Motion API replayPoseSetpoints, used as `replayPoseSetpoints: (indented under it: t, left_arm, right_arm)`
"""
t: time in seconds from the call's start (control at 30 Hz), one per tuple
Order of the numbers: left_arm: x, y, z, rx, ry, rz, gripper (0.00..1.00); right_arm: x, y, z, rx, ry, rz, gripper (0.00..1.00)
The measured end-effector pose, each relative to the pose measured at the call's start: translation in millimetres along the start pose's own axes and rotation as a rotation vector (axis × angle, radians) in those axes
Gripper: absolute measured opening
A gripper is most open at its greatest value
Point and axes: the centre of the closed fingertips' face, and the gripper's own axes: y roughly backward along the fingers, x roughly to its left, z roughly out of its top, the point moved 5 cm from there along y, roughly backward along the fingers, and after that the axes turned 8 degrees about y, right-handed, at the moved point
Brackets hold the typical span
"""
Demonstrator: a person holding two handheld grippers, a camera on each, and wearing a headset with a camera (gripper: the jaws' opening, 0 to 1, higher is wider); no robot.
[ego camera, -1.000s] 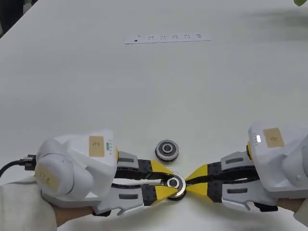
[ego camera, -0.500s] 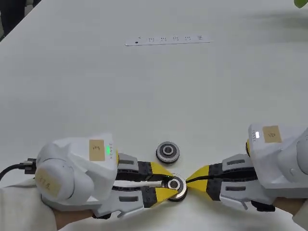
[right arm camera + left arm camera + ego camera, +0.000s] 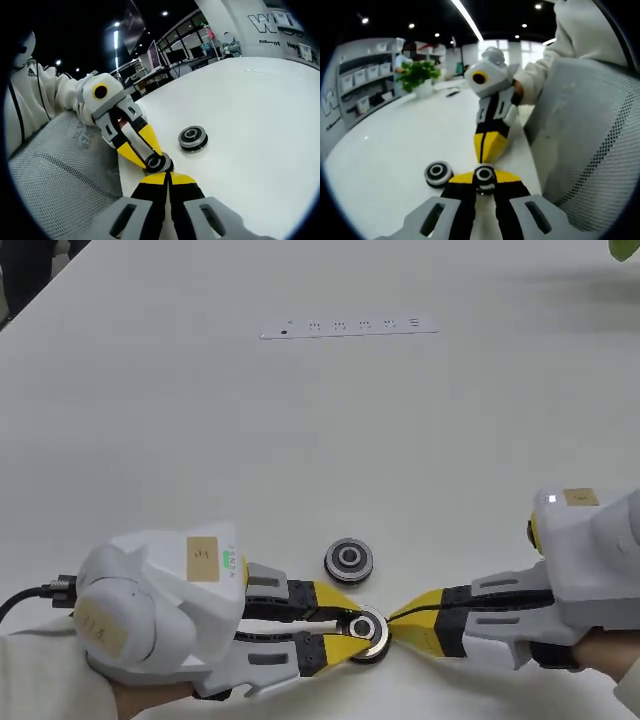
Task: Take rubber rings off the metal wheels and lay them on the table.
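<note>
Stretching wide, the white worktop (image 3: 400, 440) carries both claws lying low, tip to tip: left claw (image 3: 348, 628) grasping the near-edge wheel (image 3: 366, 626), right claw (image 3: 393, 623) clenched at its rim; second wheel (image 3: 348, 558) just behind.

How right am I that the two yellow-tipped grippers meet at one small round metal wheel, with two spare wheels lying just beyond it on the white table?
Nearly. The left gripper and right gripper do meet at one small round metal wheel, but just one spare black-rimmed wheel, not two, lies beyond it on the white table, as the head view shows.
</note>
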Motion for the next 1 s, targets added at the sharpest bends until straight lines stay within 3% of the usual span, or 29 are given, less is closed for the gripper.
replayPoseSetpoints:
  t: [0.3, 0.5, 1.0]
  left_arm:
    - [-1.3, -0.3, 0.3, -0.005, -0.003, -0.01, 0.14]
    - [-1.5, -0.5, 0.1, -0.005, -0.005, -0.012, 0.14]
    - [-1.9, -0.8, 0.0, -0.005, -0.01, -0.013, 0.14]
  right_arm:
    - [5.0, 1.7, 2.9, -0.039, -0.098, 0.029, 0.0]
    - [5.9, 1.7, 3.7, -0.048, -0.123, 0.036, 0.0]
    - [5.7, 1.7, 5.0, -0.036, -0.11, 0.038, 0.0]
